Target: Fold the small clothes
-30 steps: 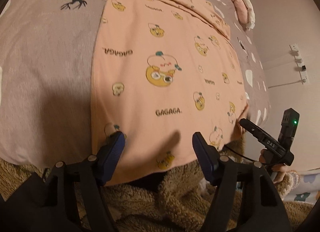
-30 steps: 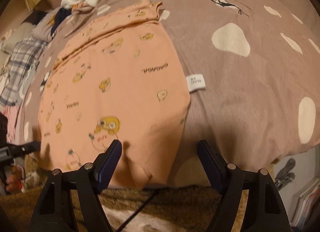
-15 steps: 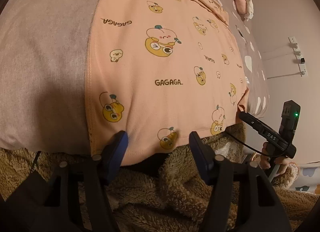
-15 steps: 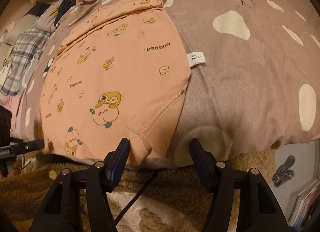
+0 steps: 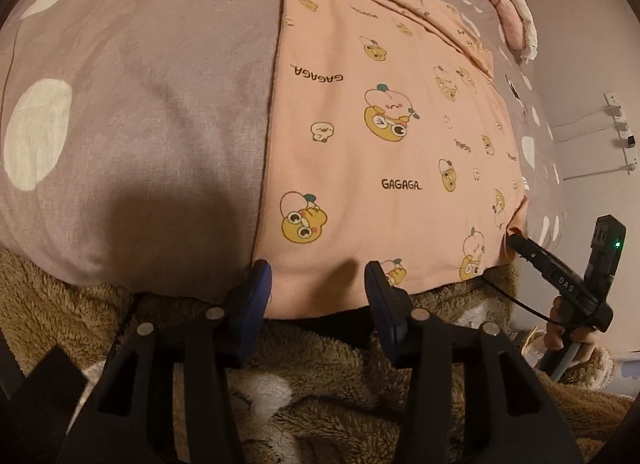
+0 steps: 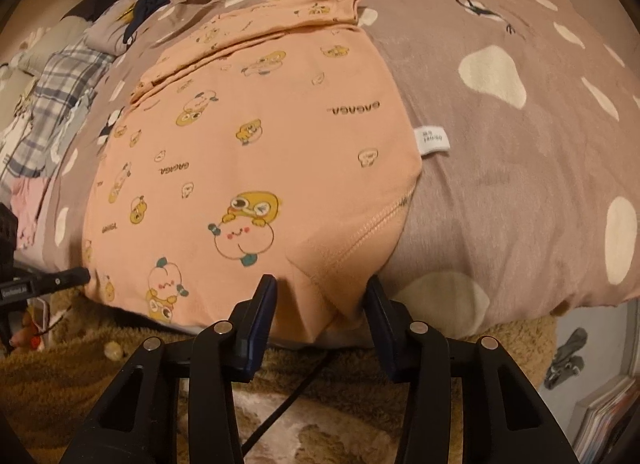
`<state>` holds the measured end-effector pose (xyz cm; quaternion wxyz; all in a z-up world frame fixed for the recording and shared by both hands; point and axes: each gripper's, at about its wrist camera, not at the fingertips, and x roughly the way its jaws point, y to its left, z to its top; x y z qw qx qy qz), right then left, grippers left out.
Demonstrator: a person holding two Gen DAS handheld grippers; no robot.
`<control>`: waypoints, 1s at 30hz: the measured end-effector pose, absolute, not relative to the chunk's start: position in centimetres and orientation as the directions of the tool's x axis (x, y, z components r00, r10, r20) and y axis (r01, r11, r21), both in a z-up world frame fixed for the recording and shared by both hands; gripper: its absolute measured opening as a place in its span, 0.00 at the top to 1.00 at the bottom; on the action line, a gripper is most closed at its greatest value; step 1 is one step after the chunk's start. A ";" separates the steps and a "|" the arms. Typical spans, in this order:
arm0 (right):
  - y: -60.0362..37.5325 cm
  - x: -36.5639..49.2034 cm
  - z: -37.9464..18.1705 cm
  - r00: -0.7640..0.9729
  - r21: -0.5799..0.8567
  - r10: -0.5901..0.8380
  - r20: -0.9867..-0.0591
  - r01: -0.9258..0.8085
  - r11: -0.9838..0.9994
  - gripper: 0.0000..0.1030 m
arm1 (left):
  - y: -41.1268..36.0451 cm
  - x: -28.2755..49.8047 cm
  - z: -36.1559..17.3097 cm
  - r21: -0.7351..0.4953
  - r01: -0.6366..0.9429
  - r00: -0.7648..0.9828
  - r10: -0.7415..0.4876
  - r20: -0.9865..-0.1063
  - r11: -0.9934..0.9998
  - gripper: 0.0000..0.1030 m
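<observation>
Both grippers have closed in on the near hem: on the left view the left gripper (image 5: 318, 278), jaws apart, straddles the soft, light shirt (image 5: 384, 135) at 6 o'clock on the bed (image 5: 132, 111); on the right view the right gripper (image 6: 320, 296), jaws apart, brackets its limp stitched corner, seemingly the best hold.

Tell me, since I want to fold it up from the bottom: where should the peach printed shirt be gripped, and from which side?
Grip the peach printed shirt by its bottom hem, one corner per tongs. That hem drapes over the bed's near edge, so fabric hangs free to pinch. Come in from the near side, low. The right tongs and left tongs already straddle it, open.
</observation>
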<state>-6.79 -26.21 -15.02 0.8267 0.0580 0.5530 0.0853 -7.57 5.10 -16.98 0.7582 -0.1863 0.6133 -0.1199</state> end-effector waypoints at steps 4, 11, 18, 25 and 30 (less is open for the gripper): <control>-26.1 -6.7 -14.9 0.387 0.162 0.172 -0.906 -0.060 0.985 0.54 | 5.5 -7.6 -16.5 -0.400 -0.048 0.241 -0.378 -0.894 0.915 0.49; -25.9 -6.4 -15.3 0.393 0.101 0.102 -0.914 -0.024 0.995 0.64 | 6.2 -7.5 -17.4 -0.357 -0.071 0.237 -0.332 -0.913 0.931 0.41; -28.6 -6.6 -14.9 0.404 0.092 0.054 -0.913 0.075 0.993 0.73 | 5.6 -7.6 -18.3 -0.414 -0.063 0.193 -0.396 -0.898 0.908 0.41; -31.8 -7.6 -14.7 0.385 0.157 0.084 -0.919 0.161 0.974 0.77 | 5.4 -7.7 -19.3 -0.463 -0.089 0.140 -0.449 -0.883 0.882 0.69; -31.9 -7.6 -13.8 0.419 0.229 0.149 -0.895 0.148 0.962 0.77 | 5.3 -7.7 -18.0 -0.489 -0.074 0.167 -0.473 -0.865 0.869 0.80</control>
